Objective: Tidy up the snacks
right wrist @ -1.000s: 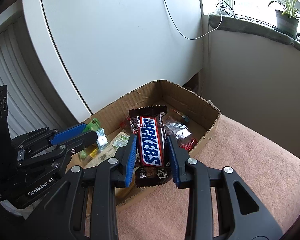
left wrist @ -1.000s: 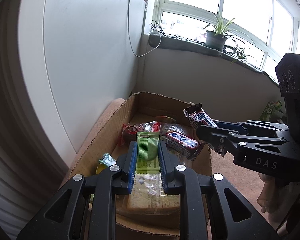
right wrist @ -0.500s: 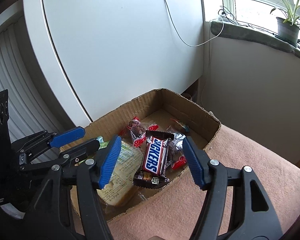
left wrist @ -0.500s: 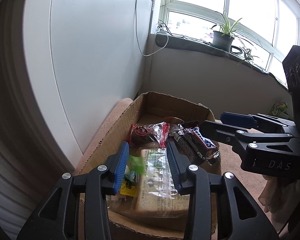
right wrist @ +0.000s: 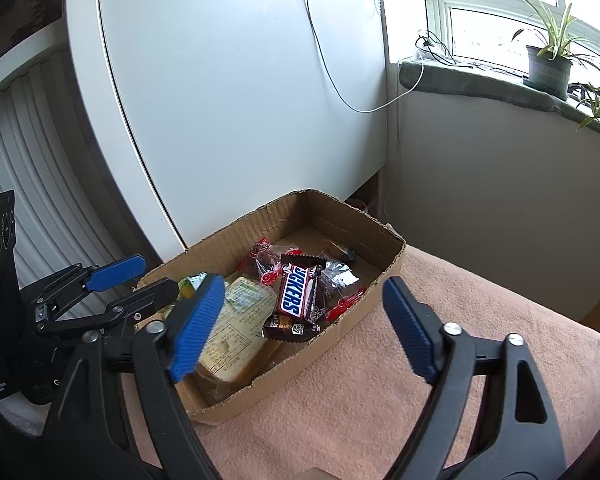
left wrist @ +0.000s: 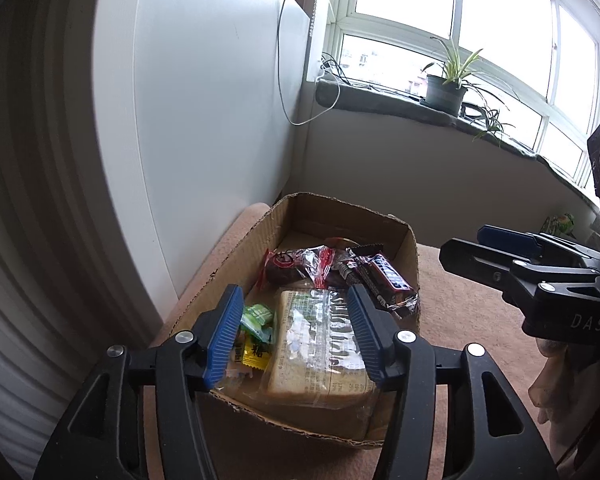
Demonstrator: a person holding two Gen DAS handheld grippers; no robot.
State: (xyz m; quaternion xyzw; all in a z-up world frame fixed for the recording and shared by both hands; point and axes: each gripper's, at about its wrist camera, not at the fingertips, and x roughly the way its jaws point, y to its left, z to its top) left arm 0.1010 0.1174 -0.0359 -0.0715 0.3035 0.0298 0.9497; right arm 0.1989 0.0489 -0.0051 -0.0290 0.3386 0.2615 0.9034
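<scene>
Daylight from a corner window with a potted spider plant [left wrist: 446,88] on its sill falls on a white cabinet panel [right wrist: 236,112] and a pinkish-tan fabric surface [right wrist: 440,360]. On that surface, close to its far edge and against the panel, sits an open shallow brown cardboard box [right wrist: 352,320] holding the snacks. At the box's near end lies a clear-wrapped pale sandwich-style bread pack with green print [left wrist: 320,344]. Along the box's left wall are a small green sachet [left wrist: 258,316] and a small yellow sachet [left wrist: 254,354], just beside the bread. Toward the middle, a brown Snickers bar with blue lettering [right wrist: 296,290] lies tilted on top of other packets, next to a red-and-clear wrapped dark cake [left wrist: 288,266]. More small wrapped sweets lie nearer the far end.

Both hand-held black grippers with blue ribbed pads hover above the box. The left gripper [left wrist: 292,332] has its jaws apart and opening, above the bread pack and sachets, with the pads touching none of them. The right gripper [right wrist: 304,322] has its jaws wide apart and opening, the Snickers bar lying below, untouched. Part of a hand [left wrist: 552,380] shows under the right gripper in the left wrist view
</scene>
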